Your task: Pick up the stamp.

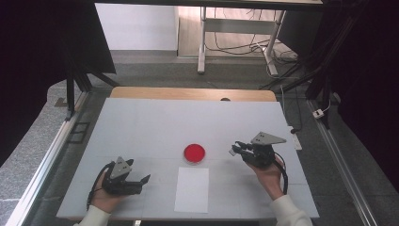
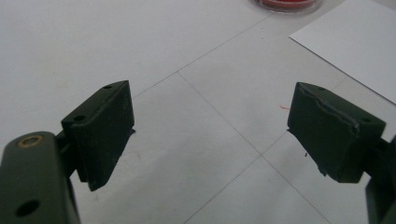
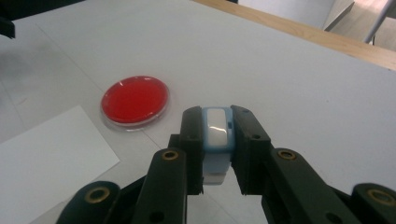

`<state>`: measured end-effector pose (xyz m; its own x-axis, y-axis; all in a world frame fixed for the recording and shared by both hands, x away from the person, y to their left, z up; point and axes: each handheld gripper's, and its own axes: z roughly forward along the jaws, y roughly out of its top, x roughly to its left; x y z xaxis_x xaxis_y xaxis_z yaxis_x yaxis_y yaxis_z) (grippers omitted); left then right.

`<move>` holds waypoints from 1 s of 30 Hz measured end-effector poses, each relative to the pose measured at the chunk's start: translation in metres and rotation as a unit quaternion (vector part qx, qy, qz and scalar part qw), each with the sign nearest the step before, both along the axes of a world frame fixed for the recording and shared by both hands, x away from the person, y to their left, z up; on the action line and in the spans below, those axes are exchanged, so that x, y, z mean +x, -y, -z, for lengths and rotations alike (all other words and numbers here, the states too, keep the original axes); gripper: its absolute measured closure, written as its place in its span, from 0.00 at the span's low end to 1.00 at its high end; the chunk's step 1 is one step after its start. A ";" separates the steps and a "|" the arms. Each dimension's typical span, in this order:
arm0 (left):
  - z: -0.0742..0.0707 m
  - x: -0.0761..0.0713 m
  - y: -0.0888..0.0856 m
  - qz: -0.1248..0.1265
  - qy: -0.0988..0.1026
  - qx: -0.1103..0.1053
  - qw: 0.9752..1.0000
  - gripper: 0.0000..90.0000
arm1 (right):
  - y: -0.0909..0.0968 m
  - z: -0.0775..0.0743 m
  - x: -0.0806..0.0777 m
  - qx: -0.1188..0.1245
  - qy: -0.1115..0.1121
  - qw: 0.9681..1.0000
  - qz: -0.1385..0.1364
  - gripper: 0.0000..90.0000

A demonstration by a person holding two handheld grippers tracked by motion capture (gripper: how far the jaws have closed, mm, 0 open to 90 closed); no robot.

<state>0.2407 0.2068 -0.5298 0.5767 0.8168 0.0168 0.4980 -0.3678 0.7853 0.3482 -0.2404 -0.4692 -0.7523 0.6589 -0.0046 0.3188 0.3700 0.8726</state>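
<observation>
Small, light, hard blue-and-white plastic block (image 3: pixel 217 135) pinched by its smooth sides in right gripper (image 3: pixel 217 140) jaws at lower middle; left gripper (image 2: pixel 210 135) jaws wide open, empty.

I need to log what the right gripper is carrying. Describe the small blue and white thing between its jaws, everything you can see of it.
The small blue and white block looks like plastic: a pale blue body with a glossy white rounded-rectangle face on top. It stands upright, clamped on both flanks by the right gripper, whose jaws are closed on it. It is held above the white table, near the red dish, touching nothing else visible.
</observation>
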 end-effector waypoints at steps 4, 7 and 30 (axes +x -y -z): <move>0.000 0.000 0.000 0.000 -0.001 0.001 1.000 0.17 | -0.005 -0.007 -0.005 0.003 0.009 1.000 -0.006 0.83; 0.000 0.000 0.000 0.001 0.000 0.002 1.000 0.17 | -0.009 -0.011 -0.009 0.009 0.011 1.000 -0.012 0.83; 0.000 0.000 0.001 0.001 0.001 0.001 1.000 0.17 | -0.041 -0.013 -0.025 0.029 0.007 0.997 -0.074 0.83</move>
<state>0.2404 0.2054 -0.5303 0.5781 0.8158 0.0199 0.4959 -0.3705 0.7854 0.3232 -0.1994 -0.4558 -0.8418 0.5394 0.0203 0.2527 0.3605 0.8979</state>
